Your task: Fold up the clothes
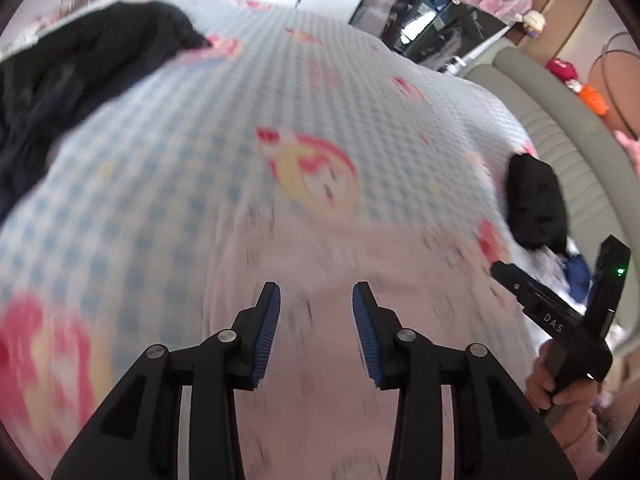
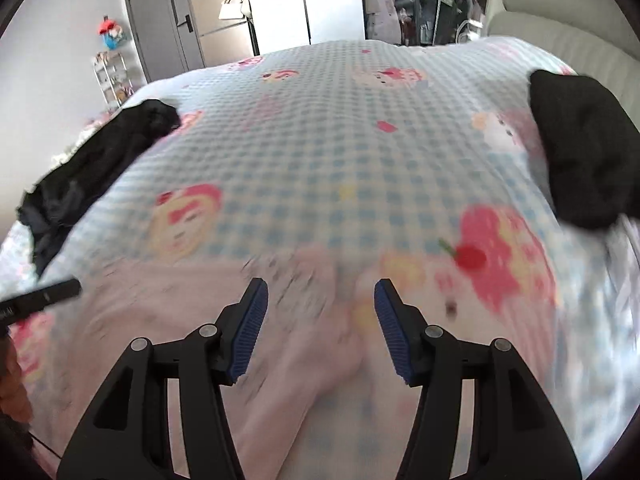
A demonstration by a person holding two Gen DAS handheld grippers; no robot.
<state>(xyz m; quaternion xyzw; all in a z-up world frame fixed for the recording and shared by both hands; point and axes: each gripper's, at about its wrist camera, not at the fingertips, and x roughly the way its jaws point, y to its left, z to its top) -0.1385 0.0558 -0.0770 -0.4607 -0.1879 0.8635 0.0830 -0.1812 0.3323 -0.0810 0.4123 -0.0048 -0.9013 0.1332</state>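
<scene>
A pale pink garment (image 1: 328, 320) with small dark marks lies on the bed near its front edge, blurred by motion; it also shows in the right wrist view (image 2: 304, 344). My left gripper (image 1: 316, 332) hangs open just above it with nothing between its blue pads. My right gripper (image 2: 320, 328) is open too, over a raised fold of the same garment. The right gripper's body (image 1: 560, 320), held by a hand (image 1: 556, 392), shows at the right of the left wrist view. The left gripper's tip (image 2: 40, 300) pokes in at the left of the right wrist view.
The bed has a blue checked cover with cartoon prints (image 2: 320, 152). A loose black garment (image 2: 92, 168) lies at its left side, a folded black bundle (image 2: 580, 148) at its right. A grey padded headboard (image 1: 560, 136) runs along the right. Wardrobe and door stand beyond.
</scene>
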